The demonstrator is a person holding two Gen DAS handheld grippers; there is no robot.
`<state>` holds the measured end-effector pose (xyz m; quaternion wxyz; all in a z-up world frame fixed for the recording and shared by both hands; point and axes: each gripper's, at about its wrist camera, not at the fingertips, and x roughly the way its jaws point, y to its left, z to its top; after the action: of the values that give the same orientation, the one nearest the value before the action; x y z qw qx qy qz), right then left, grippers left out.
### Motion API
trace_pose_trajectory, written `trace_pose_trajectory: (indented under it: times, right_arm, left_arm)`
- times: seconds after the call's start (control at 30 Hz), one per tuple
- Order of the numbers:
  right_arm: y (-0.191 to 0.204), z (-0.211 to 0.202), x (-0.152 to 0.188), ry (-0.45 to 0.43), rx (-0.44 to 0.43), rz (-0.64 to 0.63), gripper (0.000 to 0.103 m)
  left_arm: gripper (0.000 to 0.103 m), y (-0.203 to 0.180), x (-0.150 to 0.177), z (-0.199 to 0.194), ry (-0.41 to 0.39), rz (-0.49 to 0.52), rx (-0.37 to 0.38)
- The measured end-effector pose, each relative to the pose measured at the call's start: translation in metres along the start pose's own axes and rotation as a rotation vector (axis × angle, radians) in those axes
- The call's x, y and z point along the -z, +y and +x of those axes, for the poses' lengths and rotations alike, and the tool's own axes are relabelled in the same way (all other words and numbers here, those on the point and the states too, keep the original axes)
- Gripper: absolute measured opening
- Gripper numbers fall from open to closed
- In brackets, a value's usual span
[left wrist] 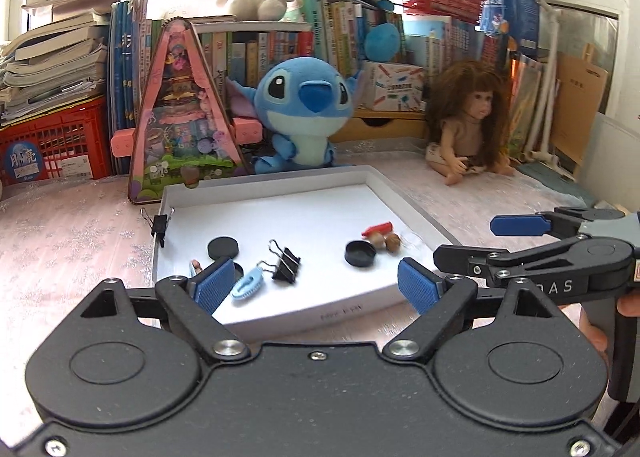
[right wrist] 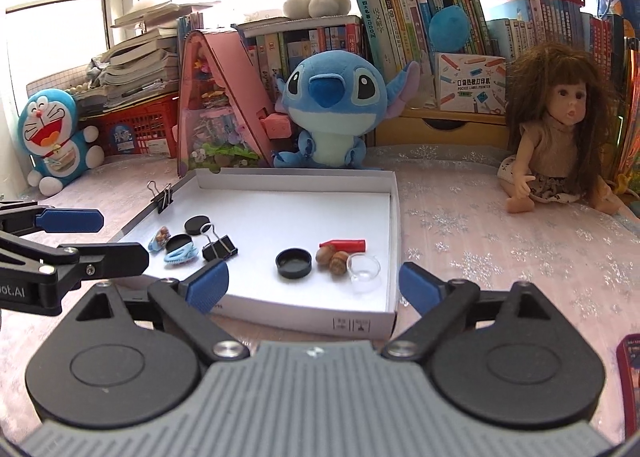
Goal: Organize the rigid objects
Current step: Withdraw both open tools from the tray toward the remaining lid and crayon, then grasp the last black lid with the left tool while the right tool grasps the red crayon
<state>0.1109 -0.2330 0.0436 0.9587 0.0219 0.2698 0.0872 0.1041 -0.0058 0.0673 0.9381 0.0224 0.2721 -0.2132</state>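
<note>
A shallow white box (left wrist: 280, 177) (right wrist: 304, 176) lies on the pink cloth. Inside are a black binder clip (left wrist: 286, 263) (right wrist: 218, 247), a black lid (left wrist: 360, 253) (right wrist: 294, 263), a black disc (left wrist: 223, 247) (right wrist: 197, 224), a red piece (left wrist: 378, 228) (right wrist: 344, 245), two nuts (left wrist: 386, 241) (right wrist: 332, 259), a light blue comb-like item (left wrist: 248, 285) (right wrist: 182, 255) and a clear cup (right wrist: 363, 271). A second clip (left wrist: 160, 223) (right wrist: 162, 197) grips the box's left wall. My left gripper (left wrist: 316, 283) and right gripper (right wrist: 314, 285) both hover open at the box's near edge, with nothing between their fingers.
A blue plush (left wrist: 304, 105), a pink triangular toy house (left wrist: 180, 117) and a long-haired doll (right wrist: 560, 137) stand just behind the box. Books, a red crate (left wrist: 52, 149) and a blue cat plush (right wrist: 52, 137) line the back. A red-edged flat object (right wrist: 628, 377) lies near right.
</note>
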Motion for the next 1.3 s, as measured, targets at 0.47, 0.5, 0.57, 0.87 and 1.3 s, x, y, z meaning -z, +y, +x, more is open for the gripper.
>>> trace_pose_trajectory:
  times: [0.47, 0.5, 0.57, 0.87, 1.3]
  right_arm:
    - [0.012, -0.042, 0.045, -0.006, -0.043, -0.106, 0.098]
    - [0.013, -0.044, 0.049, 0.0, -0.048, -0.121, 0.099]
    - [0.015, -0.049, 0.056, 0.023, -0.057, -0.146, 0.1]
    - [0.022, -0.058, 0.081, 0.084, -0.076, -0.213, 0.1]
    - [0.018, -0.06, 0.091, 0.109, -0.059, -0.201, 0.1]
  left_arm:
    - [0.088, -0.021, 0.047, -0.036, 0.019, 0.109, 0.061]
    - [0.088, -0.022, 0.05, -0.038, 0.026, 0.113, 0.069]
    - [0.088, -0.023, 0.058, -0.041, 0.042, 0.115, 0.085]
    - [0.088, -0.034, 0.09, -0.044, 0.117, 0.136, 0.143]
    - [0.059, -0.053, 0.109, -0.04, 0.159, 0.185, 0.223]
